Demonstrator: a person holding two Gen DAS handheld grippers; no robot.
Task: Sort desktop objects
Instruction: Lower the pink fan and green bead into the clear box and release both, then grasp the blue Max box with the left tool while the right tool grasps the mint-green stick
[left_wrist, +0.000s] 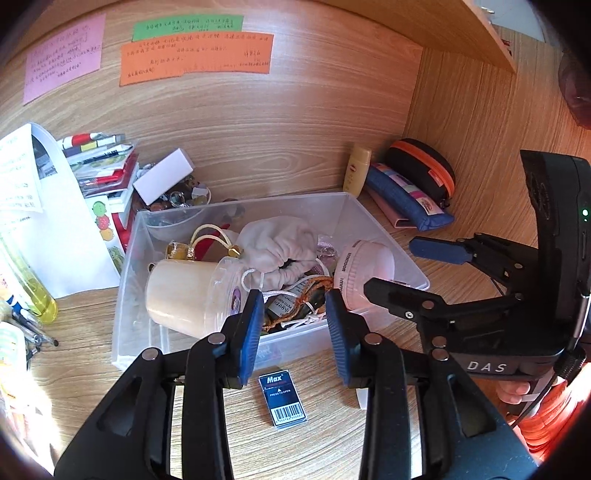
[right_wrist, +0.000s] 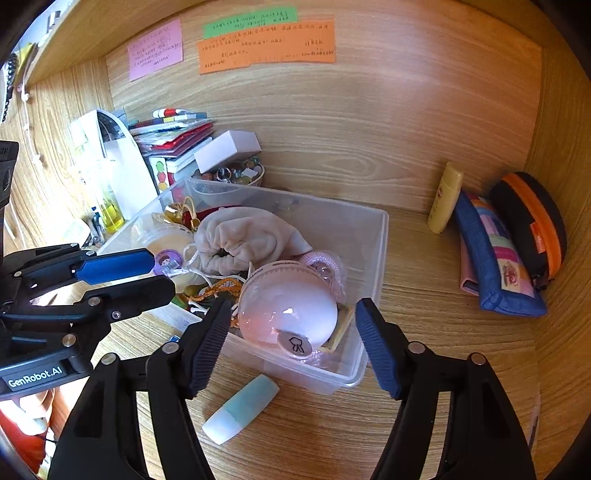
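Observation:
A clear plastic bin (left_wrist: 373, 218) (right_wrist: 365, 221) sits on the wooden desk, holding a cream jar (left_wrist: 184, 299), a beige cloth pouch (left_wrist: 277, 247) (right_wrist: 240, 236), a pink round gadget (left_wrist: 364, 269) (right_wrist: 288, 306) and cords. My left gripper (left_wrist: 291, 332) is open and empty over the bin's front edge. A dark Max box (left_wrist: 283, 400) lies on the desk below it. My right gripper (right_wrist: 293, 343) is open and empty in front of the pink gadget. A mint tube (right_wrist: 242, 408) lies on the desk by its left finger.
At the back right stand a yellow bottle (right_wrist: 445, 197), a denim pencil case (right_wrist: 495, 258) and a black-orange case (right_wrist: 532, 225). Books (right_wrist: 173, 133), a white box (right_wrist: 227, 149) and a bowl of trinkets (right_wrist: 236, 175) crowd the back left. Pens (left_wrist: 33, 328) lie at left.

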